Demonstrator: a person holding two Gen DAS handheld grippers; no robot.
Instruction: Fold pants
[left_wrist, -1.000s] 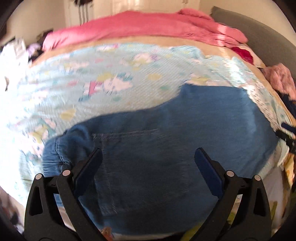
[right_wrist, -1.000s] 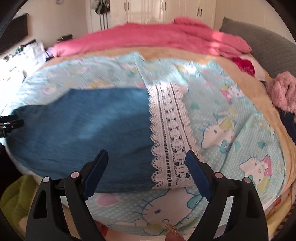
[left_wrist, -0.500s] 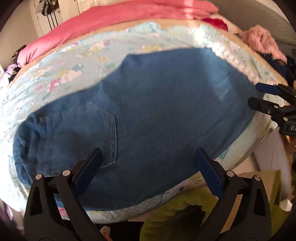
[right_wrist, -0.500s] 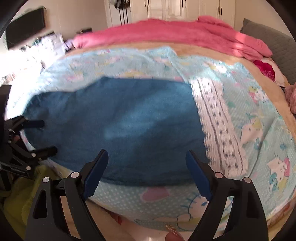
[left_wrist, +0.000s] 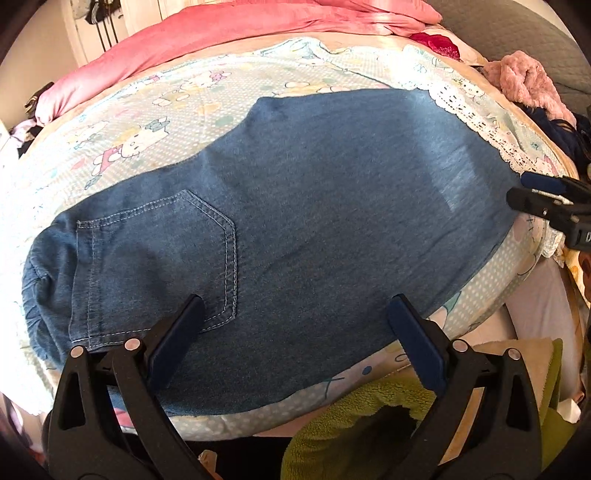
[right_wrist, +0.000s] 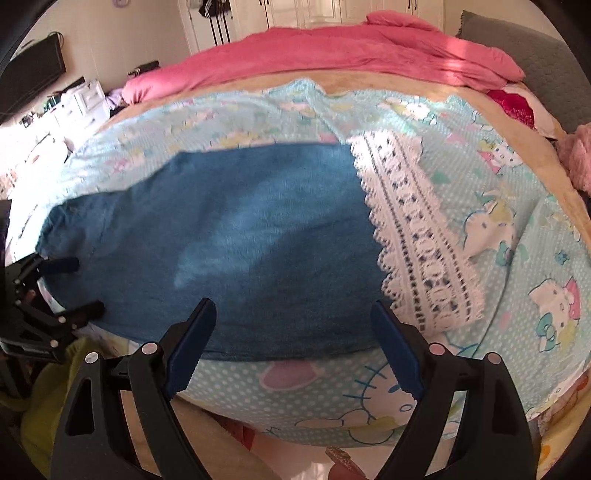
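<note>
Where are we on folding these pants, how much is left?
Done: the denim pants lie flat on the cartoon-print sheet, apparently already doubled into one compact panel, back pocket up. In hand: nothing; left gripper and right gripper both hover open at the near edge. Left: probably another fold across, though I can't confirm layers.

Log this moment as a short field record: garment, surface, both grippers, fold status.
garment: blue denim pants, spread flat, back pocket facing up
surface: cartoon-print blanket with a white lace strip at the pants' right end
left gripper: open, above the pocket end, holding nothing
right gripper: open, above the near edge of the pants, holding nothing
fold status: lying flat, not being folded right now
</note>
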